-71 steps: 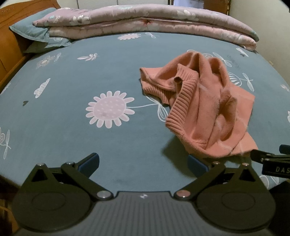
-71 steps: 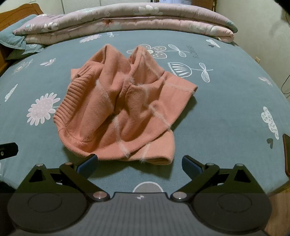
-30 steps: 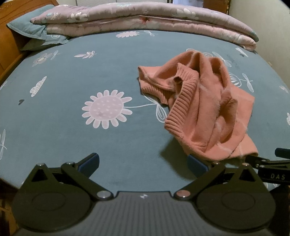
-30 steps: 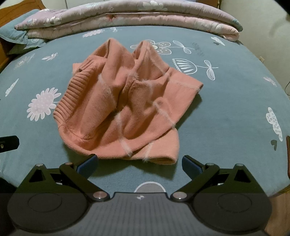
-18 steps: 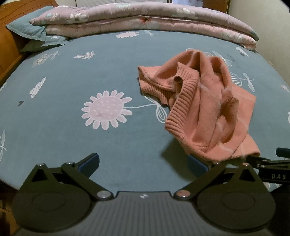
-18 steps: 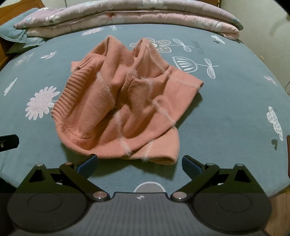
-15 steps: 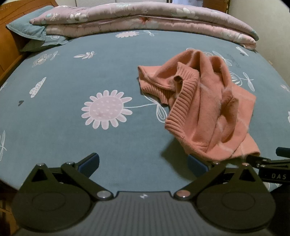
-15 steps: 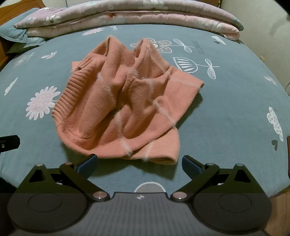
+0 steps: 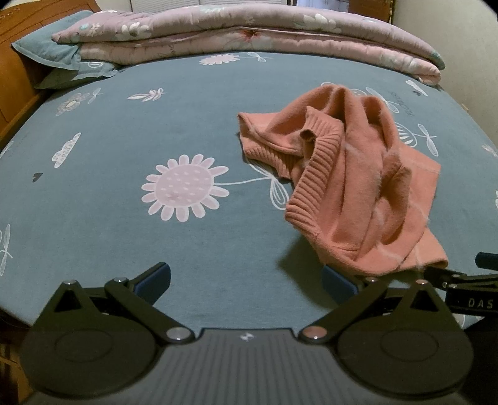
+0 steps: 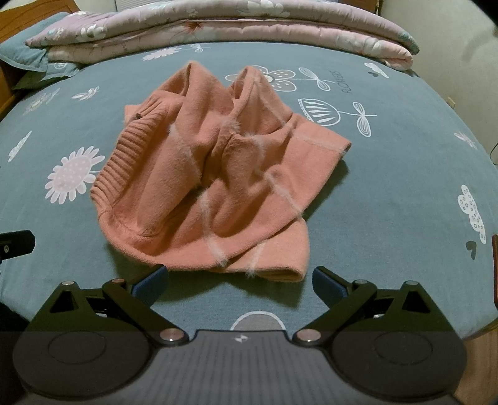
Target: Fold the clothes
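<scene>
Centrally on a bed (image 10: 404, 174) covered by a blue-grey sheet printed with white flowers and clouds lies a crumpled salmon-pink sweater (image 10: 211, 183). The sweater is the landmark for everything else. It sits in a loose heap, with a ribbed band (image 10: 124, 155) curling along its left edge and thin pale stripes crossing its fuzzy surface. A large white daisy print (image 9: 185, 187) lies on the sheet just left of the sweater.

Beyond the sweater, along the far edge of the bed, a folded pink floral quilt (image 10: 218, 28) is stacked. A blue-grey pillow (image 9: 49, 53) rests to the far left of the sweater, beside a wooden headboard (image 9: 15, 78).

Nearest the viewer, the right claw (image 10: 238, 285) hangs just in front of the sweater's near hem, its two blue-tipped fingers spread wide apart and holding nothing. The left claw (image 9: 246, 280) hangs off the sweater's near left corner, also spread wide and empty; its right fingertip (image 9: 337, 282) is just beside the hem, and whether it touches cannot be told.
</scene>
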A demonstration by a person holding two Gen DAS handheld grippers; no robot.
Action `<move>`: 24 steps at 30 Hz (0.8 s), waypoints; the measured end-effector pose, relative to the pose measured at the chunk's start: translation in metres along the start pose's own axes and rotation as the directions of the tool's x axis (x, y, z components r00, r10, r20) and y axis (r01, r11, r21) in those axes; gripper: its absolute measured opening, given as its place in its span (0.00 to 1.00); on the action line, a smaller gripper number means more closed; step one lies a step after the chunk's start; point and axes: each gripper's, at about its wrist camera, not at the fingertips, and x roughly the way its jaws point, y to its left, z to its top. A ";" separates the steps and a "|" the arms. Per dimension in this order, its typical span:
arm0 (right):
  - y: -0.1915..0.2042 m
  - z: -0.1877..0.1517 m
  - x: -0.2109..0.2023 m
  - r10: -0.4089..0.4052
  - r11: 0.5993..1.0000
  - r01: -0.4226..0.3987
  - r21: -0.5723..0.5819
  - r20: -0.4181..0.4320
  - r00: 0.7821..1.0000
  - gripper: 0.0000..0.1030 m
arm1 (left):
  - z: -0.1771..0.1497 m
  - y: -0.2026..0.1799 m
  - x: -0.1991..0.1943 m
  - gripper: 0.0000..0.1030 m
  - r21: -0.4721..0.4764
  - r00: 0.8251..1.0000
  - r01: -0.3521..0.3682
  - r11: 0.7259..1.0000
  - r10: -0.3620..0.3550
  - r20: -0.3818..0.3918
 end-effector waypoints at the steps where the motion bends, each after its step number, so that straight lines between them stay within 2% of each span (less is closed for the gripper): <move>1: 0.000 0.000 0.000 -0.001 1.000 0.001 0.000 0.000 1.000 0.98 | 0.000 0.000 0.000 0.99 0.001 1.000 -0.001 1.000 0.001 0.000; 9: 0.008 0.000 0.004 0.017 1.000 -0.017 -0.025 0.001 1.000 0.98 | -0.002 0.006 0.007 0.99 0.001 1.000 -0.016 1.000 0.016 0.008; 19: 0.039 0.011 0.004 0.049 0.987 -0.039 -0.155 0.060 0.997 0.98 | 0.000 0.029 0.022 0.99 -0.041 1.000 -0.018 0.999 0.018 -0.002; 24: 0.049 0.018 0.009 0.054 0.984 -0.045 -0.171 0.050 0.997 0.98 | 0.000 0.039 0.027 0.99 -0.063 1.000 -0.030 0.998 0.030 -0.001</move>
